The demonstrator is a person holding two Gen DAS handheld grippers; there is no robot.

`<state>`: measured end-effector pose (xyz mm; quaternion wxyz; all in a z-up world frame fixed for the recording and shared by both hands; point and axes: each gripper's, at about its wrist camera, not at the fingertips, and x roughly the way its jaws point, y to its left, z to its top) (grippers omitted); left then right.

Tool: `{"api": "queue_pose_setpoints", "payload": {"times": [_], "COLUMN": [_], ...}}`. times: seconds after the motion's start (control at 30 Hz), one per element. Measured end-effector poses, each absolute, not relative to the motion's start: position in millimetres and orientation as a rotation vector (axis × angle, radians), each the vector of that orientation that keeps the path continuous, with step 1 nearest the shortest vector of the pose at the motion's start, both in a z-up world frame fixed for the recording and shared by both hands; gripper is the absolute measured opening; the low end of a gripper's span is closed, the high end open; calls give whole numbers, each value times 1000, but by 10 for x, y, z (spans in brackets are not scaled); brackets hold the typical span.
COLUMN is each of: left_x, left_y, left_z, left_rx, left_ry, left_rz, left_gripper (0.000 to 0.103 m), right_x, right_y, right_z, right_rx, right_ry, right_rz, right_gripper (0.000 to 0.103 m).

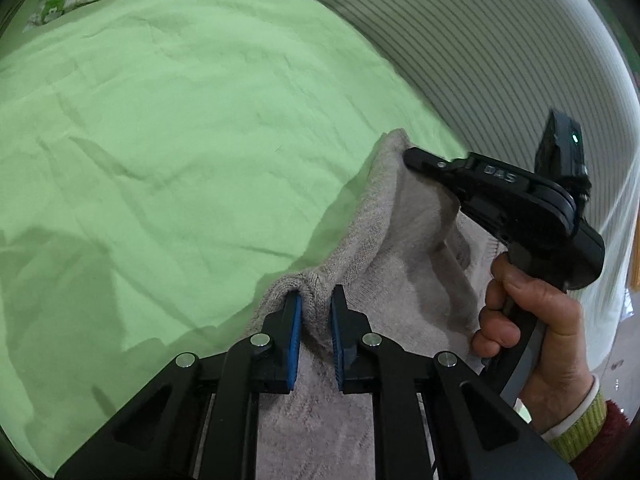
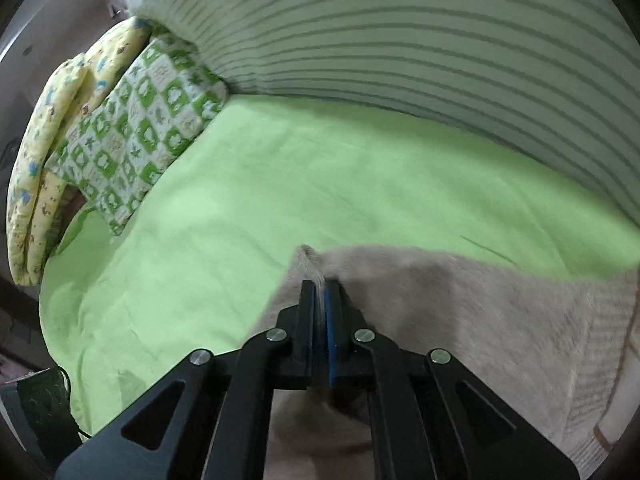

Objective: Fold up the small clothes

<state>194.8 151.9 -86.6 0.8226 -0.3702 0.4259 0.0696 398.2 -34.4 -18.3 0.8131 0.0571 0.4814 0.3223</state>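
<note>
A small beige knit garment (image 1: 384, 248) lies on the green sheet (image 1: 180, 120) and is lifted at its edge. My left gripper (image 1: 316, 300) has its blue pads a little apart with a bunched fold of the knit between them. My right gripper (image 2: 322, 284) is shut on another edge of the same garment (image 2: 460, 312); cloth fibres show between its pads. In the left wrist view the right gripper (image 1: 412, 158) reaches in from the right, held by a hand (image 1: 532, 320), pinching the raised corner.
A striped grey-white duvet (image 2: 420, 40) borders the sheet (image 2: 280, 184) at the back and right. A green-and-white patterned pillow (image 2: 140, 128) and a yellow quilt (image 2: 48, 152) lie at the far left. A dark device (image 2: 36, 404) sits at the lower left edge.
</note>
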Motion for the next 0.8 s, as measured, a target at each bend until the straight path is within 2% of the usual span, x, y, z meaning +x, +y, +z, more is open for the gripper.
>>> {"api": "queue_pose_setpoints", "payload": {"times": [0.1,0.2,0.23,0.27,0.4,0.5,0.63,0.8], "left_x": [1921,1865,1833,1809,1794,1931,2170,2455], "left_y": [1589,1587,1599,1599,1613,1527,1417,1234], "left_z": [-758,-566,-489,-431,-207,-141,-87,-96], "left_rx": [-759,-670,-650,-639,-568,-517,-462,-378], "left_ry": [913,906,899,890,877,882,895,911], "left_rz": [121,116,104,92,64,44,8,-13], "left_gripper": [17,20,21,26,36,36,37,39], "right_x": [3948,3746,3642,3537,2997,2559,2008,1741], "right_y": [-615,-1017,-1167,-1300,-1999,-2550,-3246,-3548], "right_z": [10,344,440,505,579,393,22,-230], "right_rx": [210,303,311,310,290,321,499,632], "right_ry": [979,887,861,841,805,839,883,898], "right_rz": [648,644,633,624,505,346,155,94], "right_gripper": [16,31,39,44,47,47,47,47]}}
